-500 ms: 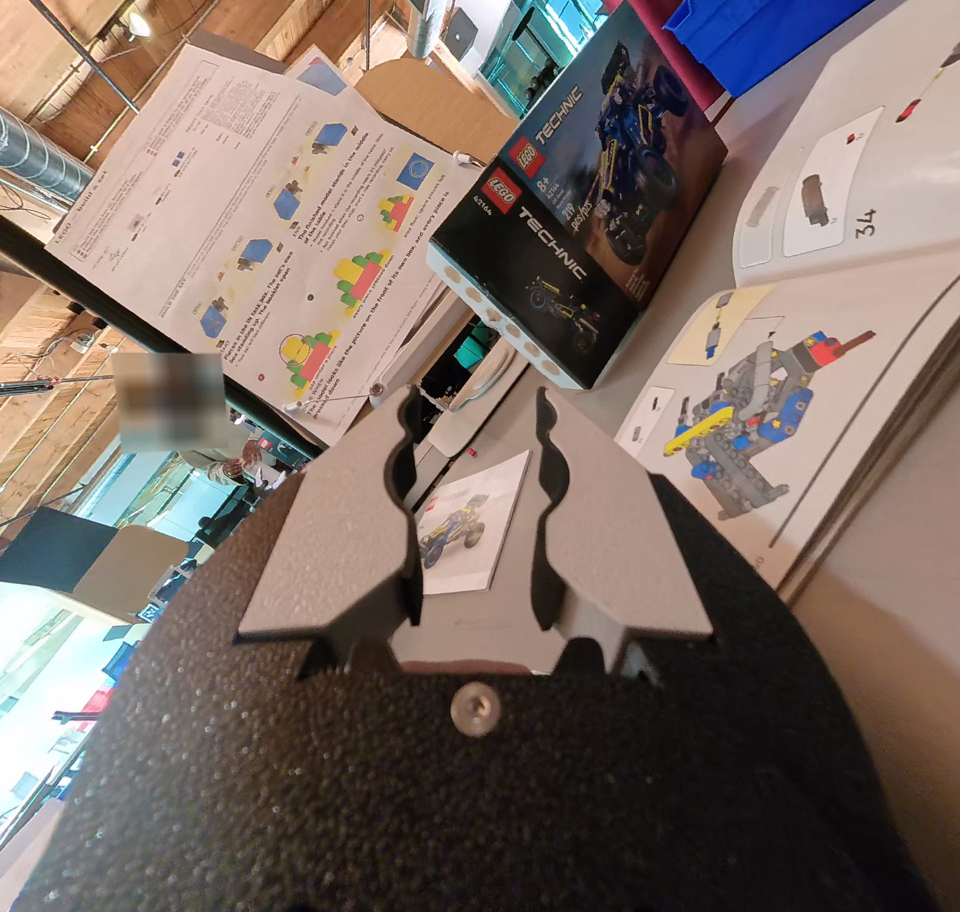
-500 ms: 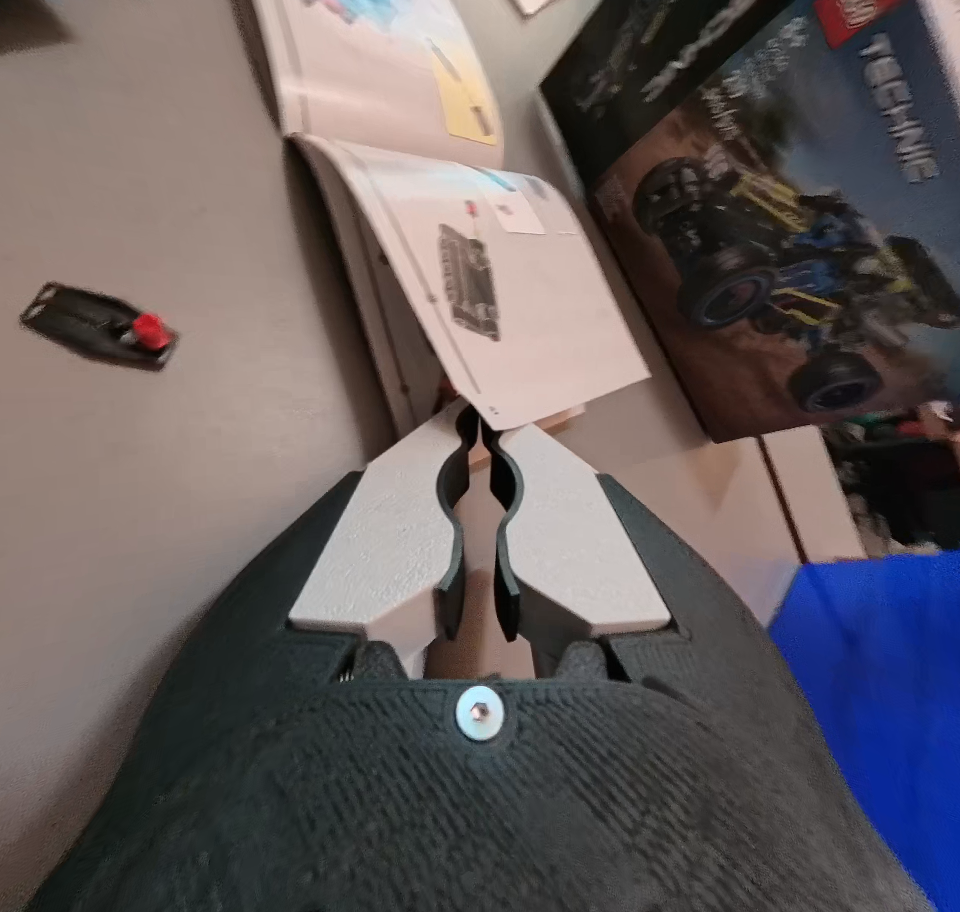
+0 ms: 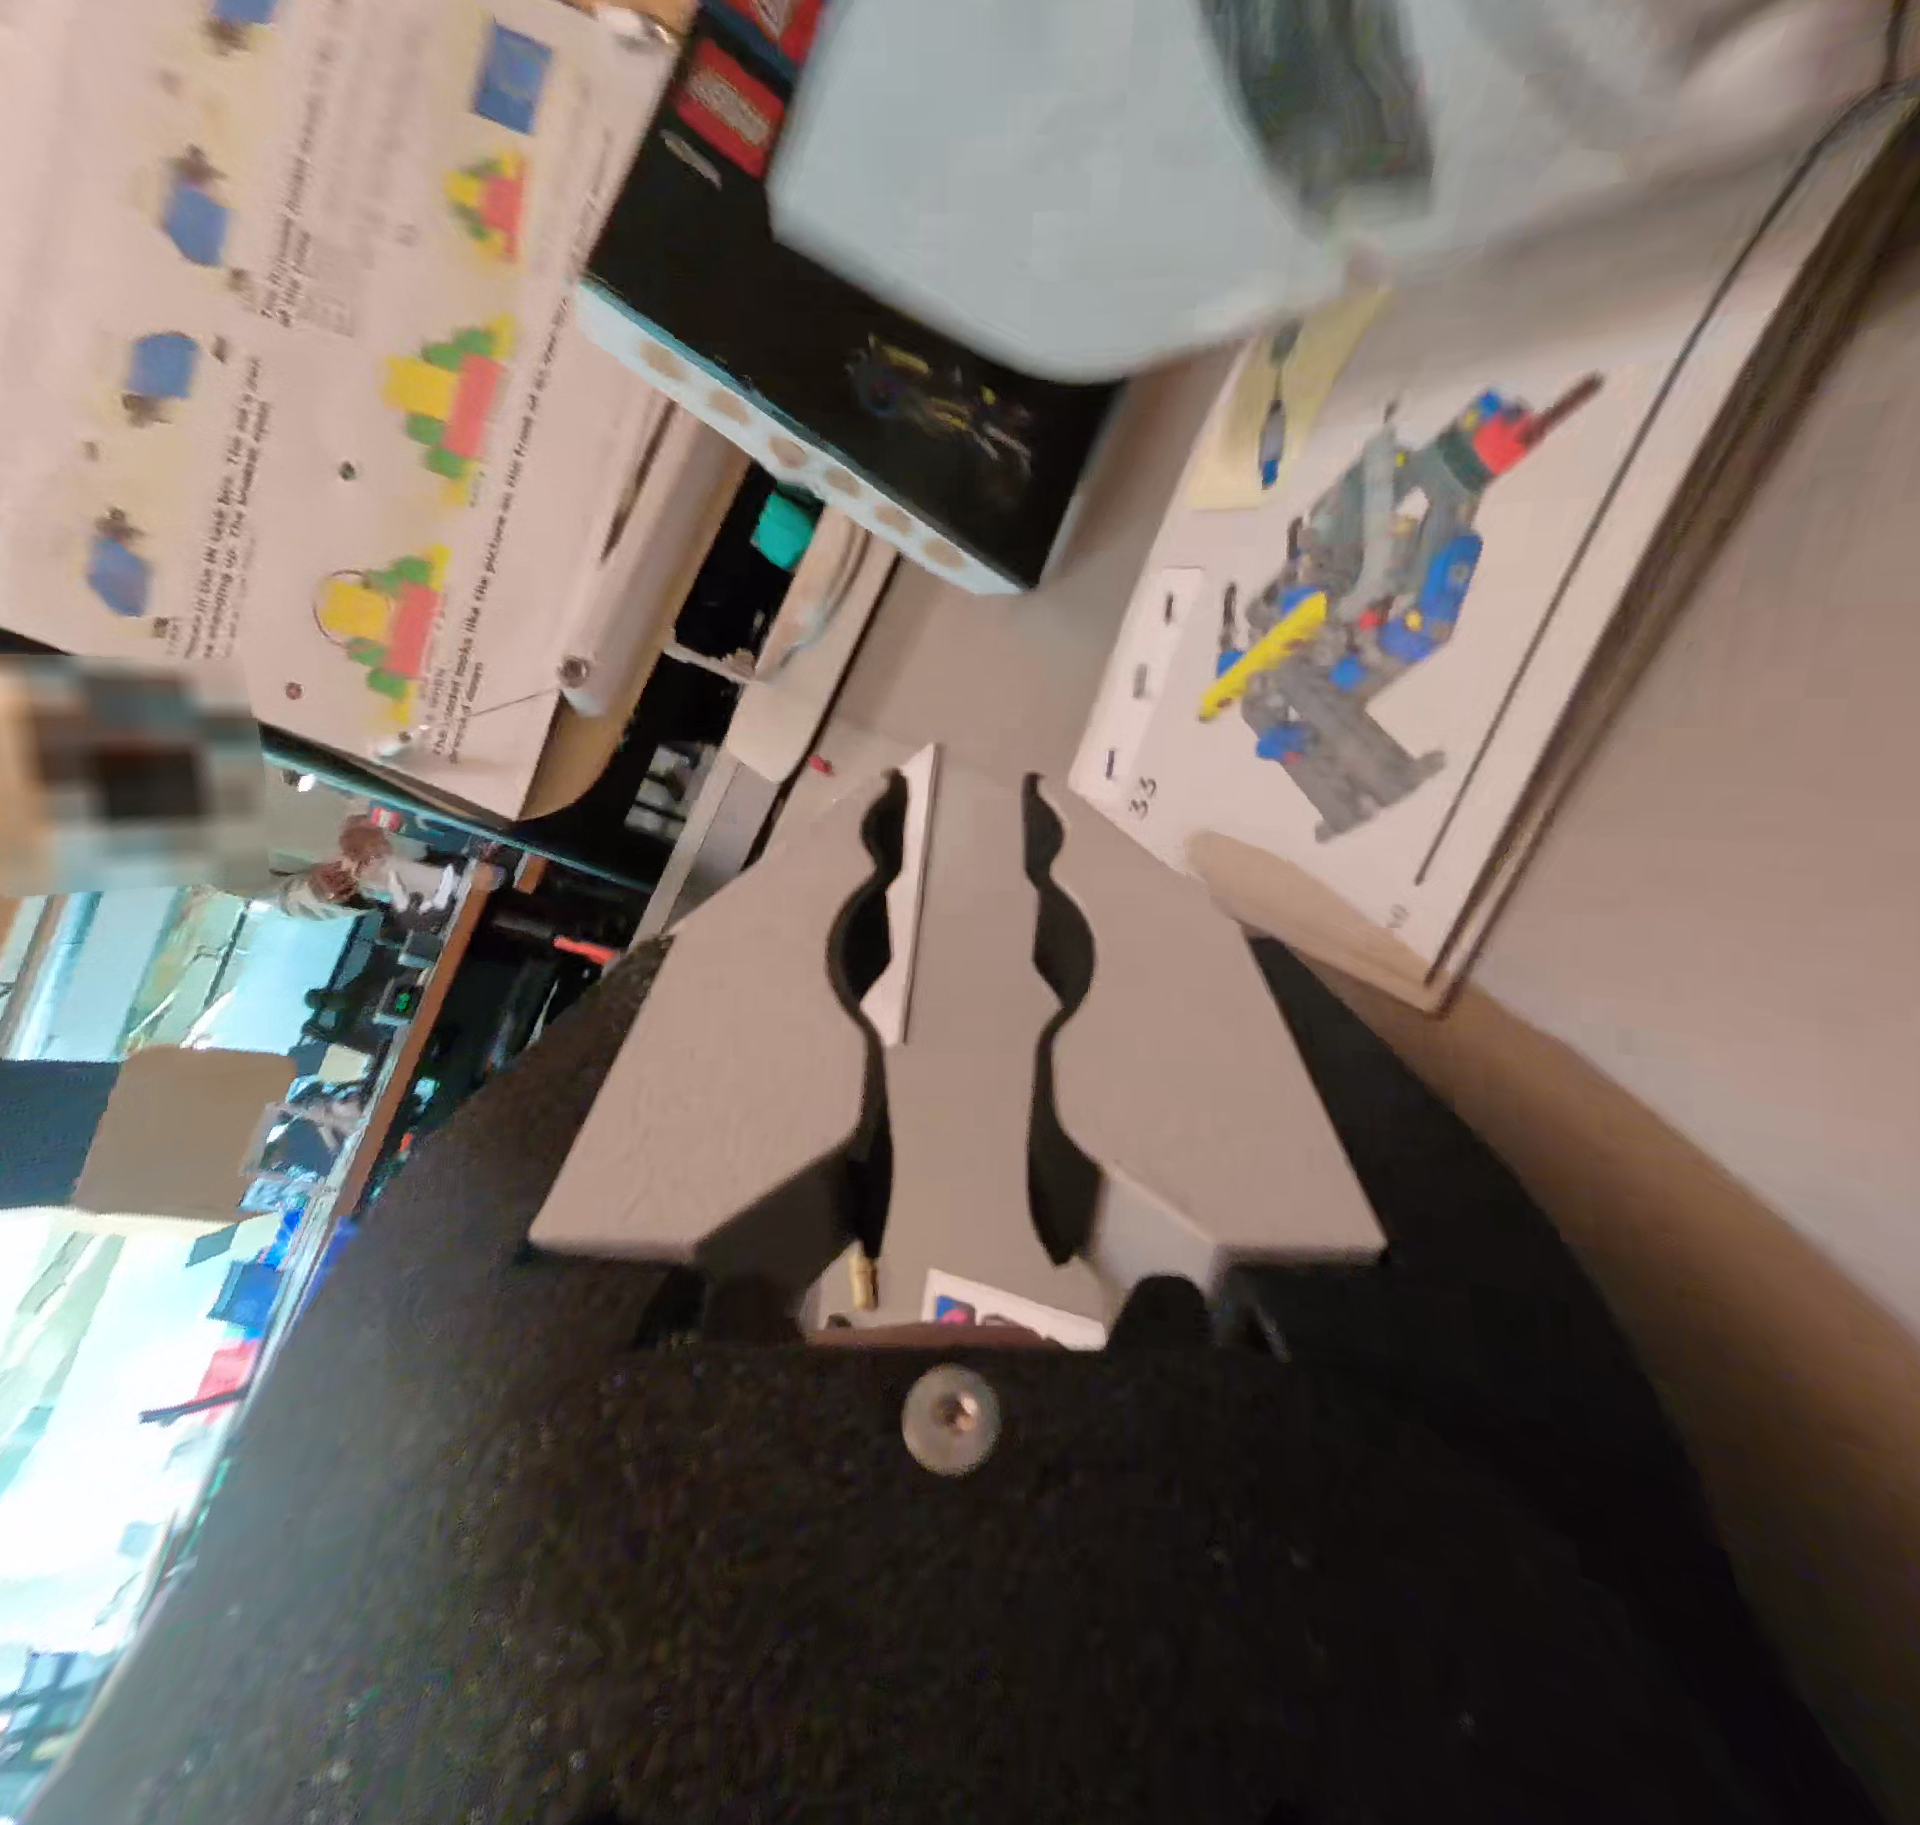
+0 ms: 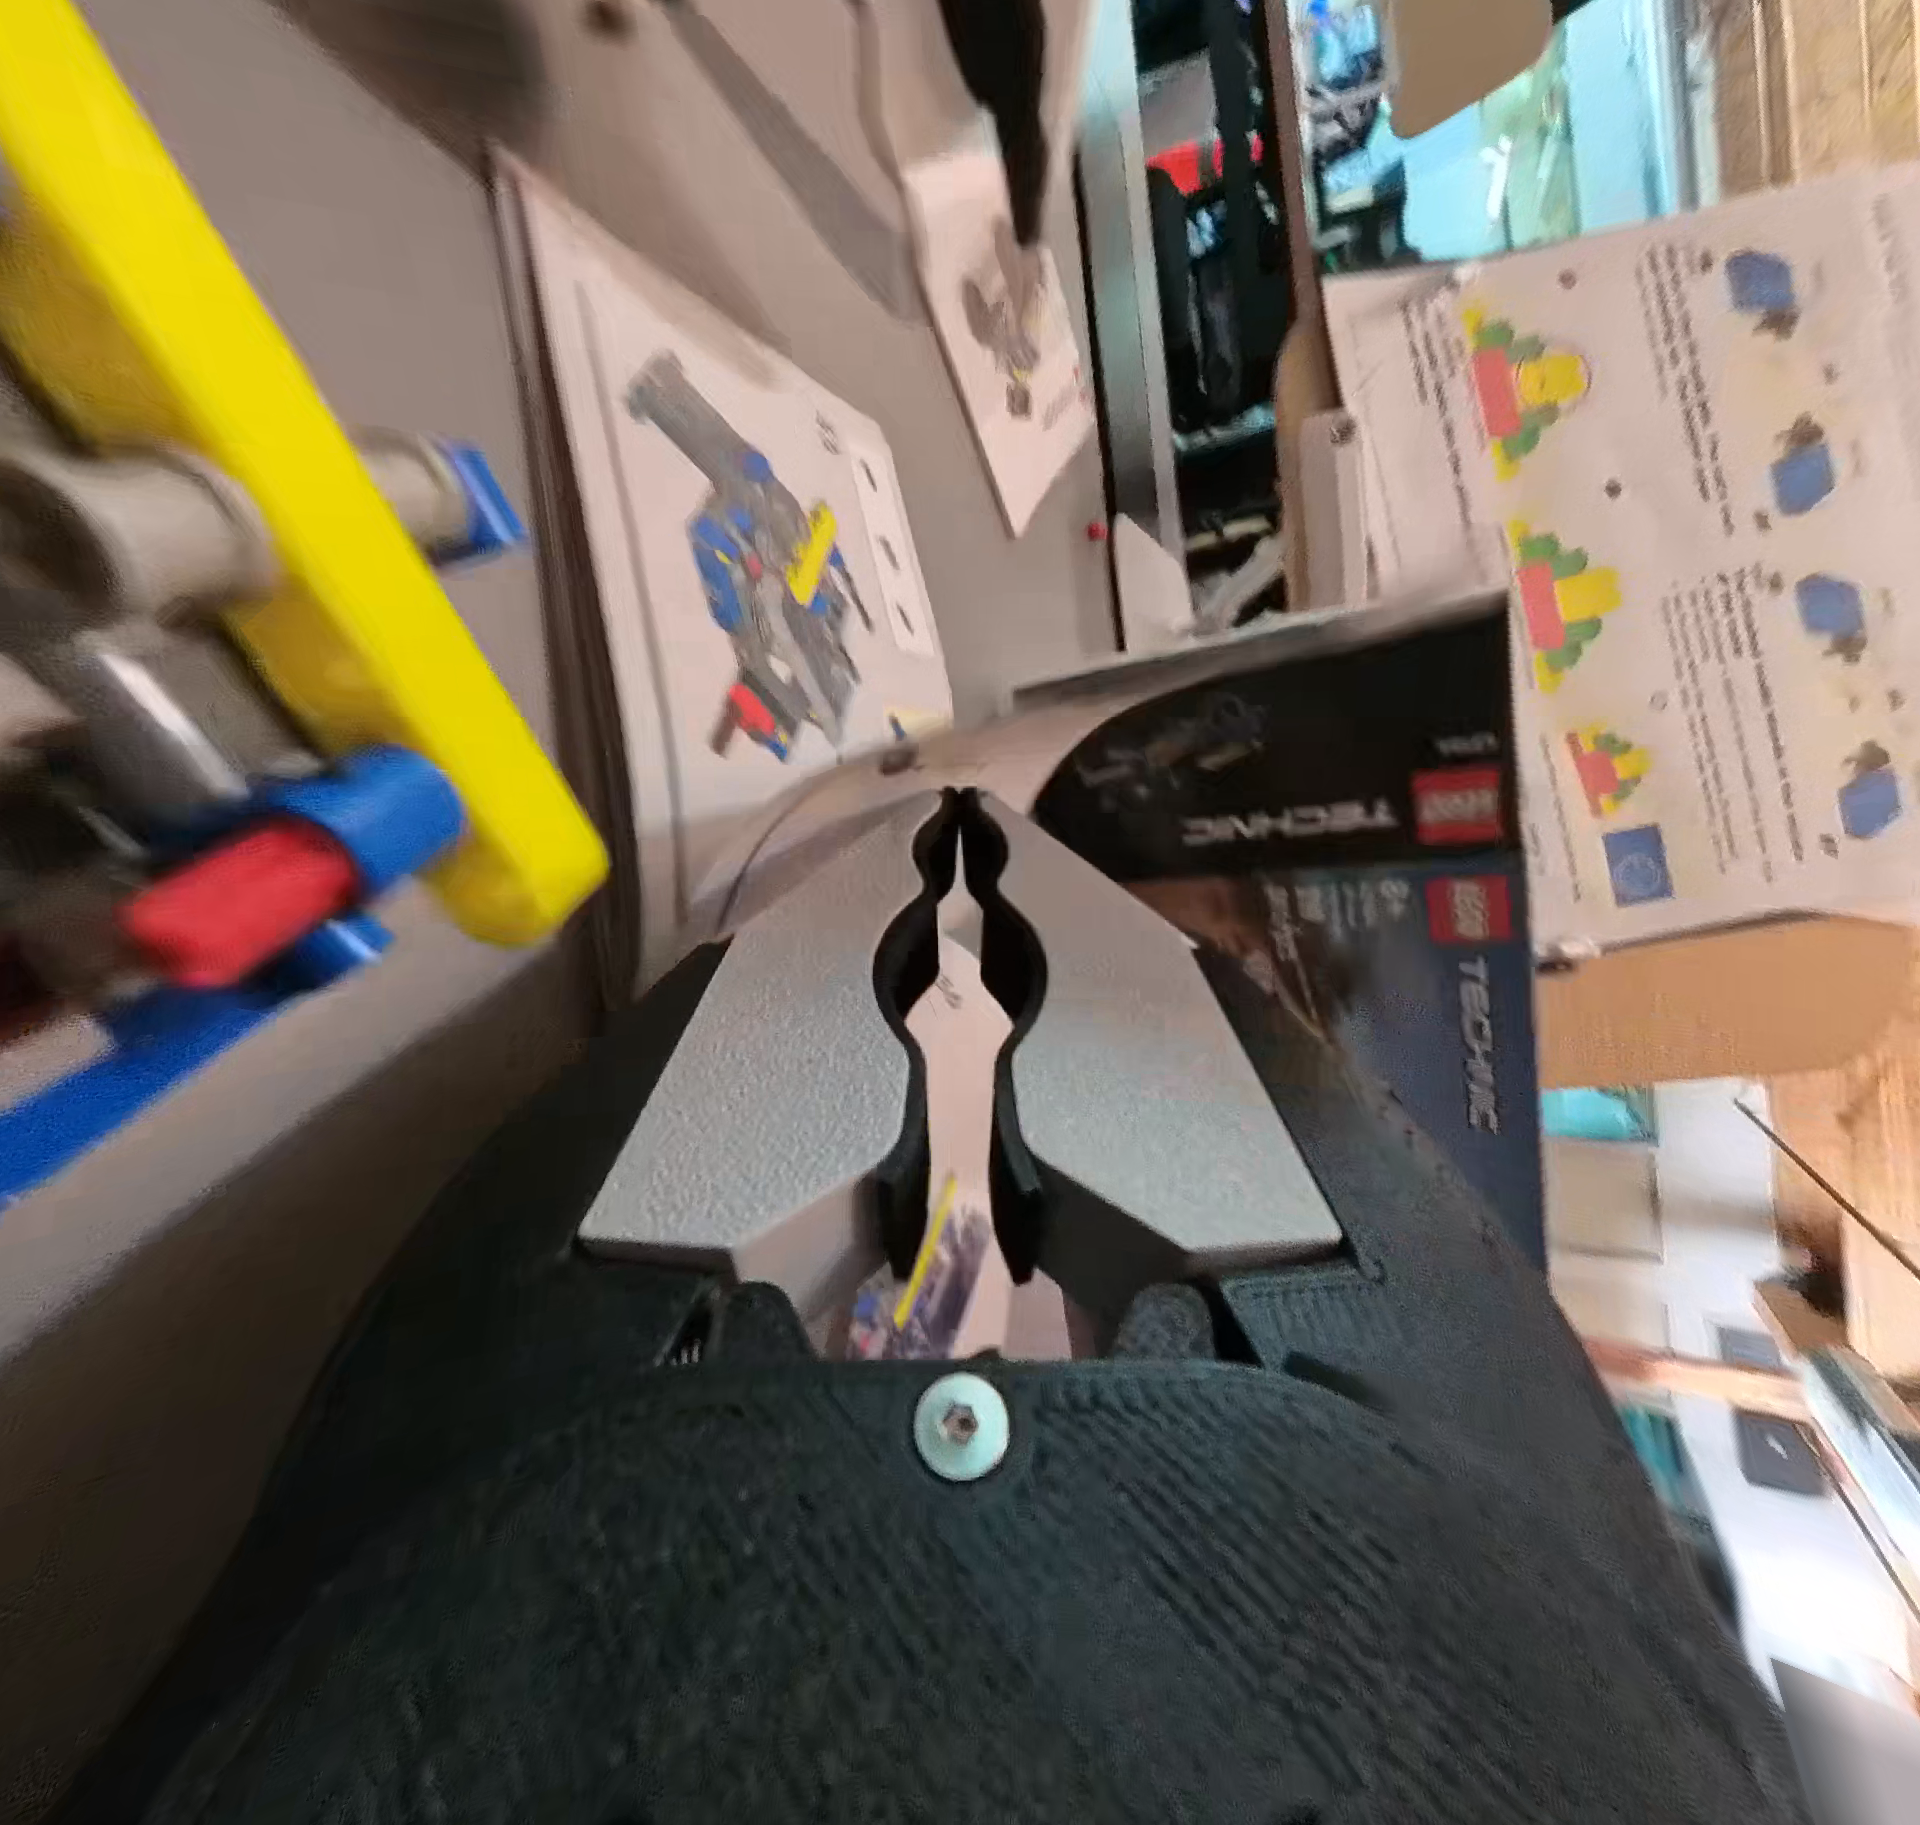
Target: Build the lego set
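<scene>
**Jaws of the right gripper pinch a booklet page; the left pair stands apart**

Jaws of the right gripper (image 4: 954,804) are pressed together at the tips on the edge of a lifted page (image 4: 831,819), which curves up from the open instruction booklet (image 4: 727,549) lying flat on the table (image 3: 1714,840). The page below it shows a drawing of a grey, blue and yellow model. The left gripper (image 3: 961,788) hangs low over the table just beside the booklet, its jaws spread with nothing between them. A small leaflet (image 3: 902,902) lies beyond its left finger. Behind the booklet, toward the table's far edge, stands a dark building-set box (image 4: 1299,767). A partly built model with a yellow beam (image 4: 260,425) sits close to the right gripper, blurred.
</scene>
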The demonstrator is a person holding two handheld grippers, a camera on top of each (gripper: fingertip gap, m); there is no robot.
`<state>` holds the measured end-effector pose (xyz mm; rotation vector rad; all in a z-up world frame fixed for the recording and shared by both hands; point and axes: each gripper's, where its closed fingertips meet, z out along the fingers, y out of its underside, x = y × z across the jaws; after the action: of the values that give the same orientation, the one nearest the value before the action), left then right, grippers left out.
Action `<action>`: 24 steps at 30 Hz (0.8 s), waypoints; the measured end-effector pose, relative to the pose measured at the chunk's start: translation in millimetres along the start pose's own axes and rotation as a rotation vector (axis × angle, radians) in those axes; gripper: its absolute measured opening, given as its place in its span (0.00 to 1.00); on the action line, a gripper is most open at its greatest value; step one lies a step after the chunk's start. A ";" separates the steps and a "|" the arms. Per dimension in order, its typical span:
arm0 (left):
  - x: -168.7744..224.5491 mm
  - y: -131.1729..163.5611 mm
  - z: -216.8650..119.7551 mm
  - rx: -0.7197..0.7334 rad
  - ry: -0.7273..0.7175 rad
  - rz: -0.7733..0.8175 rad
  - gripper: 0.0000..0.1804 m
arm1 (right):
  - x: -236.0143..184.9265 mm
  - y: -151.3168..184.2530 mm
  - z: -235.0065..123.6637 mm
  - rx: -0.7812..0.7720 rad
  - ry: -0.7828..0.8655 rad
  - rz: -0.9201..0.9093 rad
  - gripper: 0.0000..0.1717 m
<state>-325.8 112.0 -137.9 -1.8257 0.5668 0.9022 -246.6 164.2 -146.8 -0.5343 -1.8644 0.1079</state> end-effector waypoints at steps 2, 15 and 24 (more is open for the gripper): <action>1.6 -5.9 -2.7 0.040 0.039 -0.032 0.06 | -12.1 -7.1 -0.7 0.044 -0.043 -0.005 0.00; 32.2 2.9 3.2 0.054 0.175 0.119 0.00 | 11.8 112.0 -28.4 -0.126 -0.077 0.220 0.00; 24.0 -7.2 0.5 0.122 0.102 0.154 0.00 | -4.5 110.3 -30.0 -0.089 -0.184 0.243 0.00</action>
<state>-306.1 115.6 -152.9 -1.7425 0.8185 0.8607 -184.0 255.3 -176.3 -0.8358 -1.9827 0.2428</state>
